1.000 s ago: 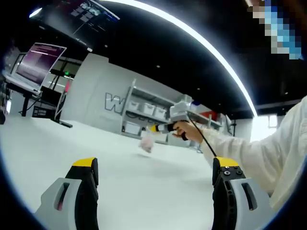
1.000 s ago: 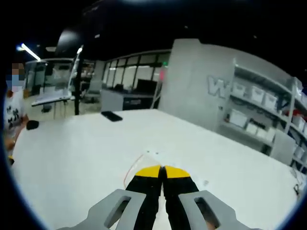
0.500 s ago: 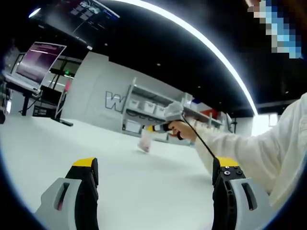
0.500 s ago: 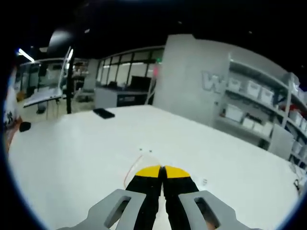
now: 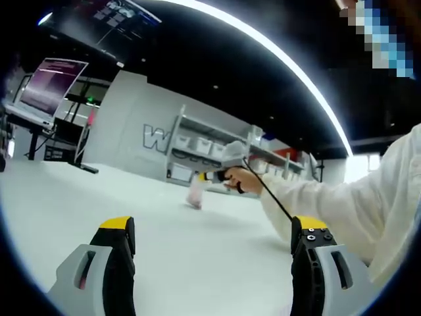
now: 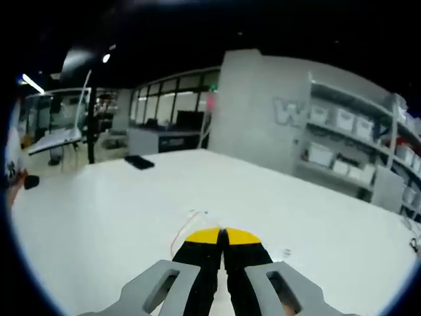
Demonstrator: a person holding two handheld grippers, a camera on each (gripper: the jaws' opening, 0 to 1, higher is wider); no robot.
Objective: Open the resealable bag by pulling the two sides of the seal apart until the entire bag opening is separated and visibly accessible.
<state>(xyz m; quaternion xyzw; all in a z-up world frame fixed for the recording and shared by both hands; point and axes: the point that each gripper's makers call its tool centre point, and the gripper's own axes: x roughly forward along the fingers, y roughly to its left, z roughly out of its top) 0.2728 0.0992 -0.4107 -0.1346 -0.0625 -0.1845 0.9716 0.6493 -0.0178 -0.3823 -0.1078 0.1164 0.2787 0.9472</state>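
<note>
The right gripper [image 6: 223, 235] has its jaws clenched on the bag [image 5: 196, 195], lifted off the bench [image 6: 99, 230], while the left gripper [image 5: 214, 240] waits released, so the seal is seemingly unopened.

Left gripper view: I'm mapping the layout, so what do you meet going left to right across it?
Pink-lit monitor → left tongs' yellow-tipped jaw → wall lettering → bag hanging from the right tongs → person's hand → white sleeve.
</note>
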